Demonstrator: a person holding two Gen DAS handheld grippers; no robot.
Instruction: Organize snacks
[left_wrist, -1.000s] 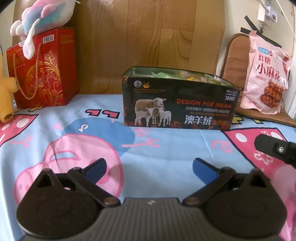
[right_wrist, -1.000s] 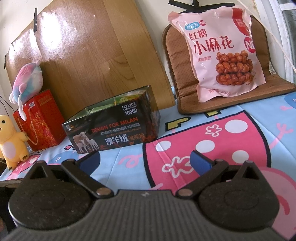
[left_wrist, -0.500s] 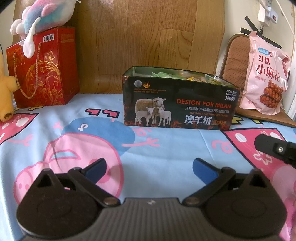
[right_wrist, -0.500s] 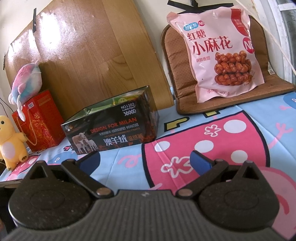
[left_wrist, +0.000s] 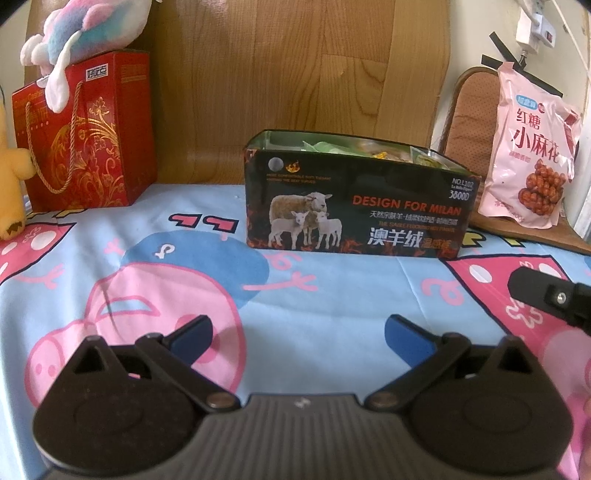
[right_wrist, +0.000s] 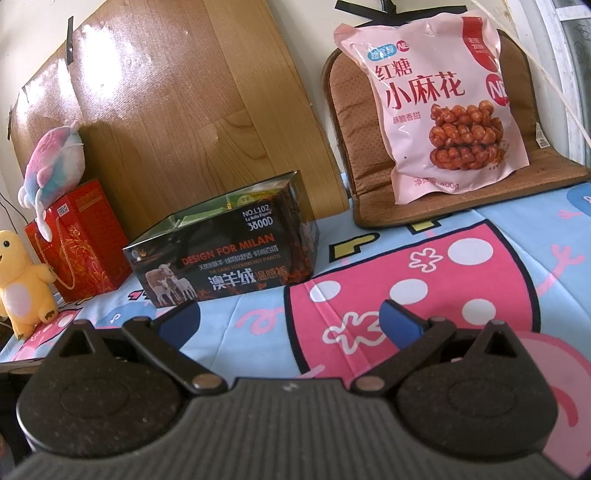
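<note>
A cartoon-printed bedsheet (left_wrist: 332, 295) covered the surface in front of you. At its far side one open dark box (left_wrist: 354, 214) printed with sheep stood against a wooden board (left_wrist: 295, 74), with small green and yellow snack packets showing above its rim; their number could not be told. To its right, one large pink snack bag (right_wrist: 436, 107) leaned upright on one brown seat cushion (right_wrist: 546, 158), well apart from the box. That bag looked light, soft and slippery, its contents probably brittle, so its flat sealed top edge seemed the safest place to take hold. To the box's left stood one red gift bag (left_wrist: 85, 133) with two plush toys nearby. Your left gripper (left_wrist: 297, 334) and your right gripper (right_wrist: 290, 317) both hovered low over the sheet, blue fingers spread wide, holding nothing.
</note>
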